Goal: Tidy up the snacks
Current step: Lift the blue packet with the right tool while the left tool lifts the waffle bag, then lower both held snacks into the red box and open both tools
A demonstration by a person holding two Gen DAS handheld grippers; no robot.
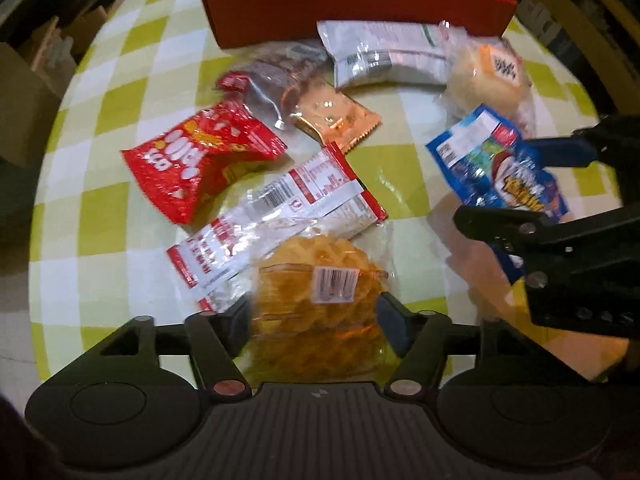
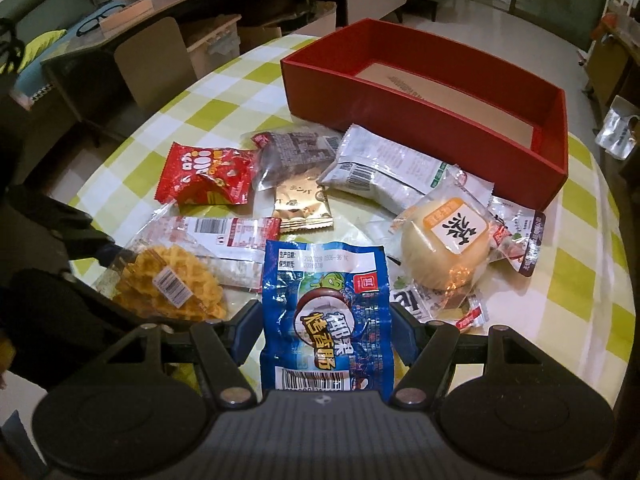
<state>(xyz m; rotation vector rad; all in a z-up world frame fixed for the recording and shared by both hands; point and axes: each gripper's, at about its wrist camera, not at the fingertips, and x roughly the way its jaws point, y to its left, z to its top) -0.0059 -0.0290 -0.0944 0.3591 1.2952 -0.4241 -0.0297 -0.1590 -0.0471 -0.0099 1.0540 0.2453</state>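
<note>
My left gripper [image 1: 316, 316] is shut on a clear bag of golden waffle snacks [image 1: 316, 300], also seen in the right wrist view [image 2: 168, 284]. My right gripper [image 2: 324, 332] is shut on a blue sausage packet [image 2: 326, 304], which shows at the right of the left wrist view [image 1: 496, 164]. A red open box [image 2: 432, 120] stands at the far side of the checked table; in the left wrist view its front wall [image 1: 352, 12] is at the top. Between lie a red pouch [image 2: 208, 176], a gold sachet [image 2: 302, 208], a white packet [image 2: 384, 168] and a round bun [image 2: 444, 248].
A long red-and-white wrapper [image 1: 276, 216] lies beside the waffle bag. A dark clear pack [image 2: 292, 152] lies by the red pouch. Small wrappers [image 2: 520, 236] lie right of the bun. Chairs and cardboard boxes [image 2: 160, 60] stand beyond the round table's far edge.
</note>
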